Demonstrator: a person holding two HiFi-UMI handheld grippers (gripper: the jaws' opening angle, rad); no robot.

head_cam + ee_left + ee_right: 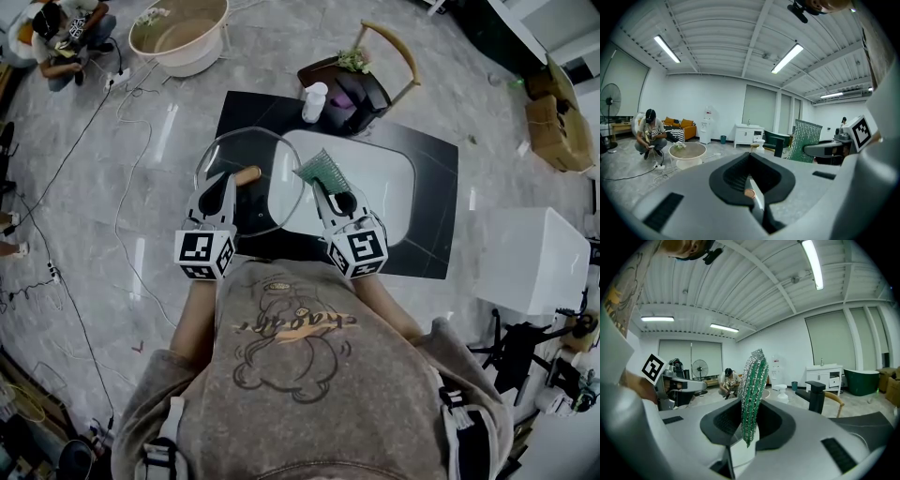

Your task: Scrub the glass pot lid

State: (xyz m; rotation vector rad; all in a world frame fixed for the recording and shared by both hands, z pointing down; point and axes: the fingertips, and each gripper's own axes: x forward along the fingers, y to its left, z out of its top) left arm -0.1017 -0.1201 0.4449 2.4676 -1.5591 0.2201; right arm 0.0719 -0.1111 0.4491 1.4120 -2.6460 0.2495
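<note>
The glass pot lid (262, 199) is held up near the centre of the head view, over the left edge of the black bench (433, 161) and the white sink (380, 178) set into it. Its wooden knob (247, 175) sits in the middle of the clear disc.

The left gripper (226, 180) comes up from the lower left of the lid. In the left gripper view its jaws are closed together on the lid's thin rim (757, 205), seen edge-on, with the knob (749, 192) showing just behind the pinch point of the gripper (751, 174).

The right gripper (324, 190) stands at the lid's right edge, its jaws clamped narrowly on a green scrubbing sponge (323, 169). In the right gripper view the sponge (753, 390) stands upright between the black pads of the gripper (749, 425), green in the middle with silvery mesh at its edges. From the head view the sponge lies against or just beside the lid's right rim; whether they touch is hard to tell through the glass.

At the bench's top edge stands a white bottle (314, 101), with a dark chair (361, 80) just beyond. A person (70, 37) crouches on the floor in the upper left corner.
</note>
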